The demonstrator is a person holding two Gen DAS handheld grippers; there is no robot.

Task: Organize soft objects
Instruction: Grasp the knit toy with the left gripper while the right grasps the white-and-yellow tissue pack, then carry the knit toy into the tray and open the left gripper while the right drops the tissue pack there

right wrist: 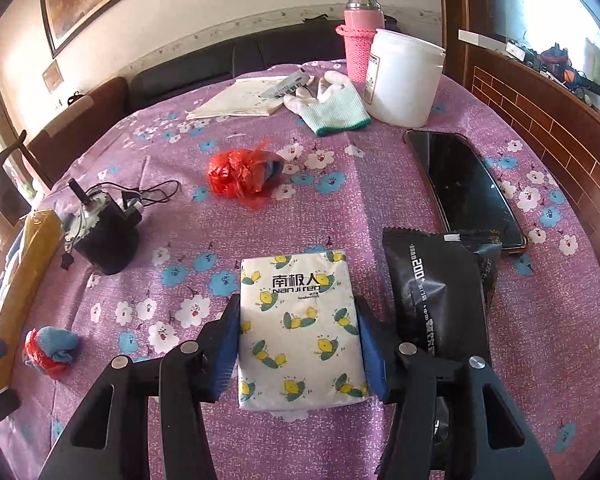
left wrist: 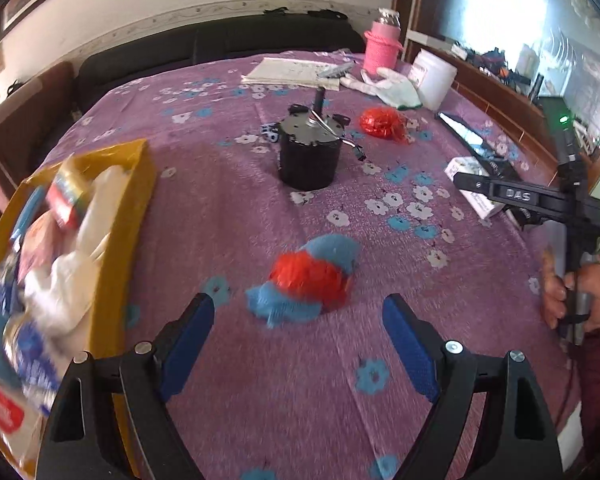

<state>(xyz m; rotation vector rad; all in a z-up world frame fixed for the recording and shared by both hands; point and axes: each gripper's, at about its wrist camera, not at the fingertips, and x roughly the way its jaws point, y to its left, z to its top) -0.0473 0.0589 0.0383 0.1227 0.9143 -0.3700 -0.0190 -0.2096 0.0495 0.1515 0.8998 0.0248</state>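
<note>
Right wrist view: the right gripper (right wrist: 298,344) has its fingers closed on a tissue pack (right wrist: 300,330) at lower centre, just left of a black pouch (right wrist: 436,304); a red bundle (right wrist: 238,174) lies at upper centre. Left wrist view: the left gripper (left wrist: 298,322) is spread wide and empty; a blue-red bundle (left wrist: 310,276) lies at centre, just beyond the fingertips, with a yellow box (left wrist: 140,168) of soft things at left.

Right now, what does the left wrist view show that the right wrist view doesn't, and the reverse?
Left wrist only: soft items inside the yellow box, and the open left hand-held gripper.

Right wrist only: the right hand-held gripper closed on the tissue pack, and the black pouch.

Both: the red-and-blue bundle, black motor, and white jar.
</note>
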